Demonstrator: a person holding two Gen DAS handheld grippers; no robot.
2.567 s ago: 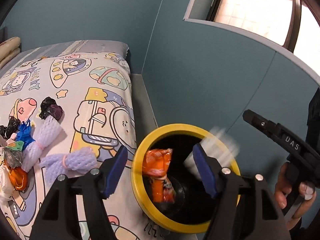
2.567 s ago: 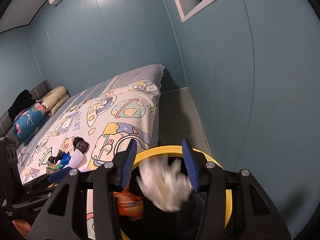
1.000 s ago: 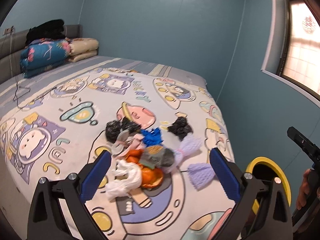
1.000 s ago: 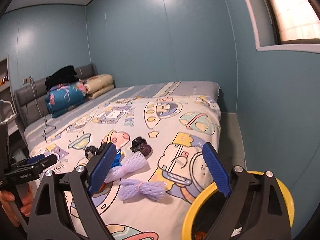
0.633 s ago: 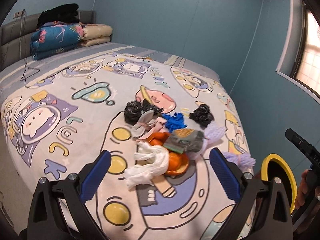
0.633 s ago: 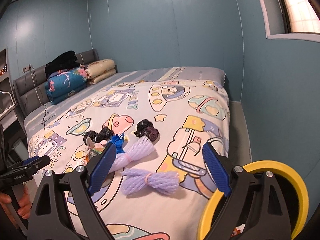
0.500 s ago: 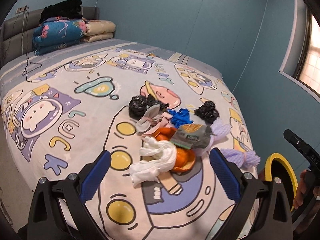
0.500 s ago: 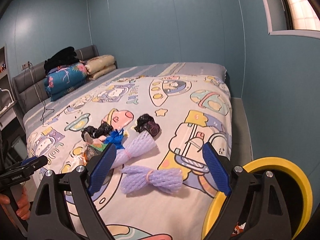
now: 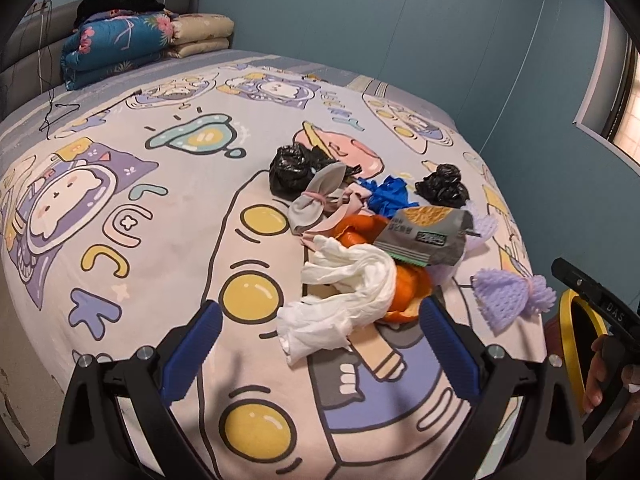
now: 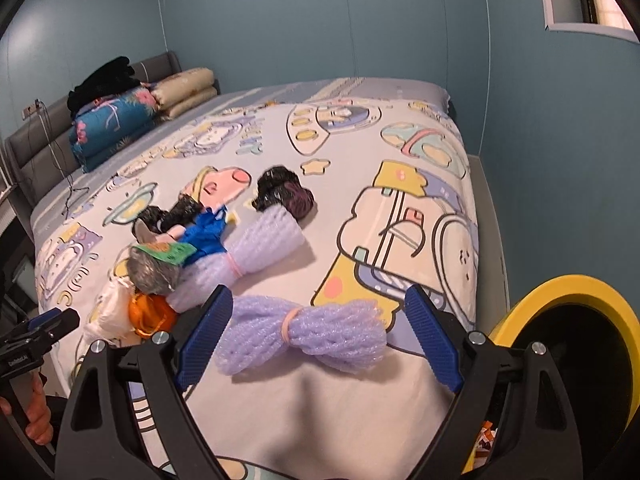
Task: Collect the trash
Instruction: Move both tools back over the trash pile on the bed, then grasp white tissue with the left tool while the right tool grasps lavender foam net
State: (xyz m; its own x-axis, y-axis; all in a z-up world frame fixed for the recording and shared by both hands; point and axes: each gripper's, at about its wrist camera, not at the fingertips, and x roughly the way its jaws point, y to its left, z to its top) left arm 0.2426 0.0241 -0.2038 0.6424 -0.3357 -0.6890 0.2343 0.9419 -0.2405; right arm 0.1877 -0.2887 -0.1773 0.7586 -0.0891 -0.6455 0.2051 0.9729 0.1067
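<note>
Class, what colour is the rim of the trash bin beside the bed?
Yellow rim, clearest in the right wrist view.

Teal-blue panelled walls (image 10: 400,16) all round. Across most of the frame, a bed (image 9: 120,208) under a cartoon-printed sheet. Upper left: grey padded headboard (image 10: 32,140), folded quilts (image 9: 116,44) stacked against it. Upper right: a recessed window (image 9: 628,92), brightly lit. Right of the bed, a strip of grey floor (image 10: 490,216).

A home bedroom: cartoon-sheeted bed (image 9: 160,208), folded quilts (image 9: 120,48) by the headboard (image 10: 36,148).
</note>
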